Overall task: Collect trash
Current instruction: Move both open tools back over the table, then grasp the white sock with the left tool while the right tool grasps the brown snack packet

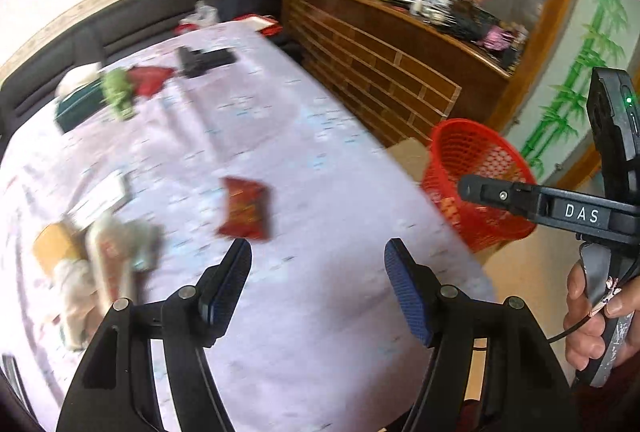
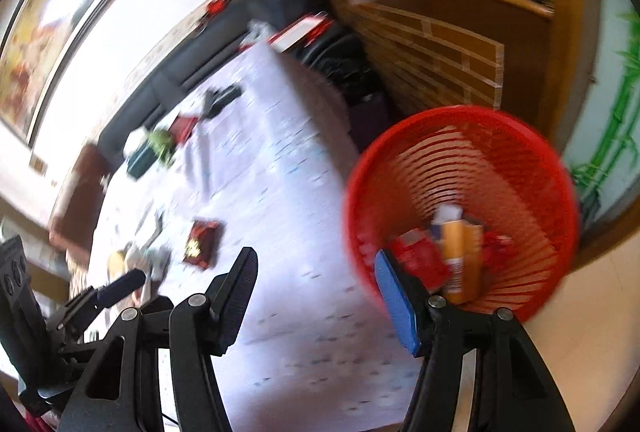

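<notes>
A red snack packet (image 1: 245, 209) lies on the pale tablecloth (image 1: 320, 292) just ahead of my left gripper (image 1: 318, 252), which stands open and holds nothing. The same red snack packet (image 2: 203, 243) shows left of my right gripper (image 2: 316, 260), also open and empty, over the table's right edge. A red mesh basket (image 2: 516, 168) stands on the floor beside the table; inside lie an orange carton (image 2: 460, 260) and red wrappers (image 2: 418, 256). In the left wrist view, the red mesh basket (image 1: 476, 148) sits behind the right gripper's finger (image 1: 492, 194).
A heap of crumpled wrappers and a yellow box (image 1: 92, 256) lies at the table's left. Farther back are a green wad (image 1: 118, 92), a red packet (image 1: 150, 78), a dark green box (image 1: 78, 108) and a black object (image 1: 204, 60). A dark sofa (image 1: 120, 16) and wooden cabinet (image 1: 380, 60) border the table.
</notes>
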{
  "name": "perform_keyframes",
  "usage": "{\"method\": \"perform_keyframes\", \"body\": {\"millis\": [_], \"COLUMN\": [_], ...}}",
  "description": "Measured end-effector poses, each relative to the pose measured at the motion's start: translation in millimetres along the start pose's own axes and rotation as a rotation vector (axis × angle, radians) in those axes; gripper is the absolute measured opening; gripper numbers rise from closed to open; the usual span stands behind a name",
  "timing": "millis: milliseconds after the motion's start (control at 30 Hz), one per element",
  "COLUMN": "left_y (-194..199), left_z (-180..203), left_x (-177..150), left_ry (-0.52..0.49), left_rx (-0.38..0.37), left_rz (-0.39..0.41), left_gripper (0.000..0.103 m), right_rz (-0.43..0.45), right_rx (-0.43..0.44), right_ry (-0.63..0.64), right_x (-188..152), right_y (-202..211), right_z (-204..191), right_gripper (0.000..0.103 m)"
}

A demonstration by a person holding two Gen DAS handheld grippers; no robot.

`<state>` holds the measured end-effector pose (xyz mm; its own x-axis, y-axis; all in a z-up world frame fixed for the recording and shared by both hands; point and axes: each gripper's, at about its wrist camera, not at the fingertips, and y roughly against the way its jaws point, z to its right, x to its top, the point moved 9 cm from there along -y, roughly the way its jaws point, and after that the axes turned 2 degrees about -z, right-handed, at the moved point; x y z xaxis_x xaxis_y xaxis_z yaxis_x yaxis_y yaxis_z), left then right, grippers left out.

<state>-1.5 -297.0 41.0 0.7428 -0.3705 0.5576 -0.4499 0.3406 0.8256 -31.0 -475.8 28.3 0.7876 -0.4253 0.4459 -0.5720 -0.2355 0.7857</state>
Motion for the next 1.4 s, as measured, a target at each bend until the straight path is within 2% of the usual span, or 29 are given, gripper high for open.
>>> {"method": "perform_keyframes", "body": {"millis": [233, 433, 600, 700, 833, 1033, 1133, 1233, 1400], "left_y": [27.3, 40.0, 28.7, 12.4, -12.2, -36.7, -39.3, -31.1, -2.6], "left_z": [-81.8, -172.6, -228.4, -250.5, -262.9, -266.5, -261.7, -256.1, -249.3], "left_x": [-33.8, -59.8, -71.2, -75.5, -77.6, -70.8, -66.4, -64.4, -70.7], "left_ry": [0.106, 0.287, 0.434, 0.508, 0.515, 0.496, 0.458, 0.407, 0.385], "left_rx": [0.088, 0.162, 0.164, 0.133, 0.122, 0.117, 0.121, 0.150, 0.162], "left_rz": [0.015, 0.016, -0.003, -0.030, -0.072, -0.086, -0.073, -0.047, -0.010], "left_gripper": [0.068, 0.068, 0.067, 0.060, 0.047, 0.046, 0.021, 0.018, 0.017], "right_rz": [-0.099, -0.142, -0.139, -0.134, -0.122, -0.118, -0.127, -0.144, -0.172], "right_rx": [0.038, 0.046, 0.035, 0.022, 0.001, -0.029, -0.030, -0.014, 0.018], "right_ry": [0.095, 0.155, 0.178, 0.170, 0.155, 0.119, 0.121, 0.136, 0.175], "right_x": [-25.8, -38.5, -40.9, -40.0, -38.6, -37.0, -36.5, -34.7, -22.7], "right_y": [-40.5, -56.1, -55.8, -53.5, -47.3, -44.3, -47.6, -57.0, -84.8], "right_z": [-60.3, -95.3, -107.4, -105.2, -97.5, -85.4, -87.9, -97.8, -122.0], "right_gripper": [0.066, 0.066, 0.066, 0.066, 0.066, 0.066, 0.066, 0.067, 0.073]}}
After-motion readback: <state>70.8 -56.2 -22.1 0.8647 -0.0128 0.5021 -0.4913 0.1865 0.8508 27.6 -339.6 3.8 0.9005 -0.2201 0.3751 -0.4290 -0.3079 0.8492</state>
